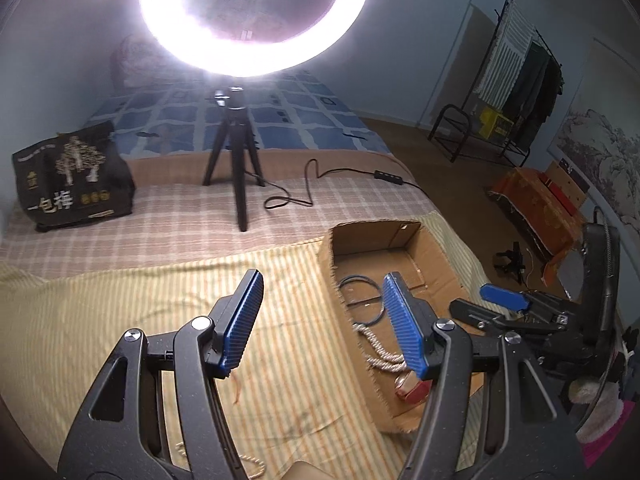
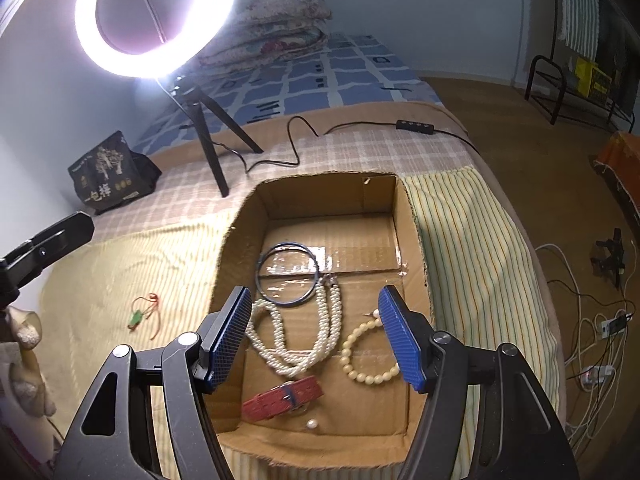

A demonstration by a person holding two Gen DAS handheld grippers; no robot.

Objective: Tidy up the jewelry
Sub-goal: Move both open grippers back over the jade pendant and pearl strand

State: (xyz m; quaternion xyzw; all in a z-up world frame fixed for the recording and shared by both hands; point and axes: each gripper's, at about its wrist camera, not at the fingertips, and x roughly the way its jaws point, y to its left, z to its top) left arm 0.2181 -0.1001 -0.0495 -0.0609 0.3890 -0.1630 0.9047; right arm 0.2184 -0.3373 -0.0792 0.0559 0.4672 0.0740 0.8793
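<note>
An open cardboard box (image 2: 406, 216) lies on the striped cloth. In it are a dark blue hoop (image 2: 287, 273), a long pearl necklace (image 2: 320, 332), a cream bead bracelet (image 2: 366, 356), a red watch strap (image 2: 282, 398) and a loose pearl (image 2: 311, 424). My right gripper (image 2: 316, 338) is open and empty, just above the box. A red string with a green charm (image 2: 145, 314) lies on the cloth left of the box. My left gripper (image 1: 324, 324) is open and empty above the cloth at the box's (image 1: 326, 264) left wall. The right gripper's fingers (image 1: 502, 297) show at right.
A ring light on a black tripod (image 1: 236, 152) stands behind the cloth, its cable (image 1: 304, 194) trailing right. A black printed bag (image 1: 74, 178) sits at far left. The bed edge drops to the floor at right, with cables (image 2: 592, 340) there.
</note>
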